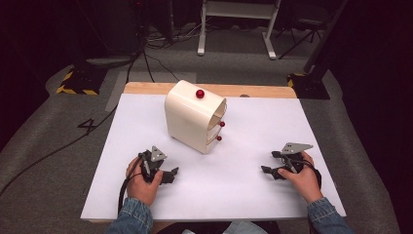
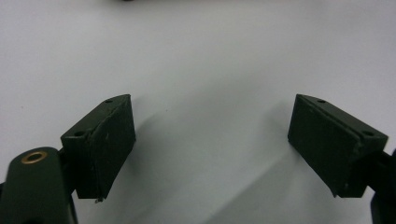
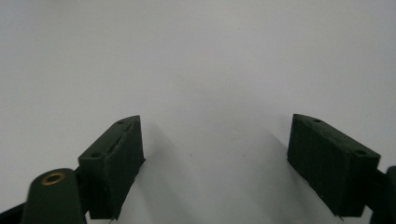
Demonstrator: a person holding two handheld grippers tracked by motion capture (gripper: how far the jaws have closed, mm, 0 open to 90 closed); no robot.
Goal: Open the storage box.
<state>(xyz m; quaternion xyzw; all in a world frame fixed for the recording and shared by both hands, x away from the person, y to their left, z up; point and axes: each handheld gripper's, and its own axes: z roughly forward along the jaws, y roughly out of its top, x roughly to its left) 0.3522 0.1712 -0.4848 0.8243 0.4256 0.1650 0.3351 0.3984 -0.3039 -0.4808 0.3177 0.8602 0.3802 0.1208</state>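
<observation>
Denim-sleeved forearms come in low, each hand resting on the white table sheet (image 1: 234,170). The left hand (image 1: 142,181) holds the left black two-jaw gripper (image 1: 170,174), pointed rightward, jaws spread wide over bare sheet. The right hand (image 1: 303,178) holds the right black two-jaw gripper (image 1: 267,169), pointed leftward, jaws likewise wide apart and empty. Between and beyond them stands a cream rounded drawer cabinet (image 1: 192,116) with red ball knobs (image 1: 200,93), well apart from both grippers.
</observation>
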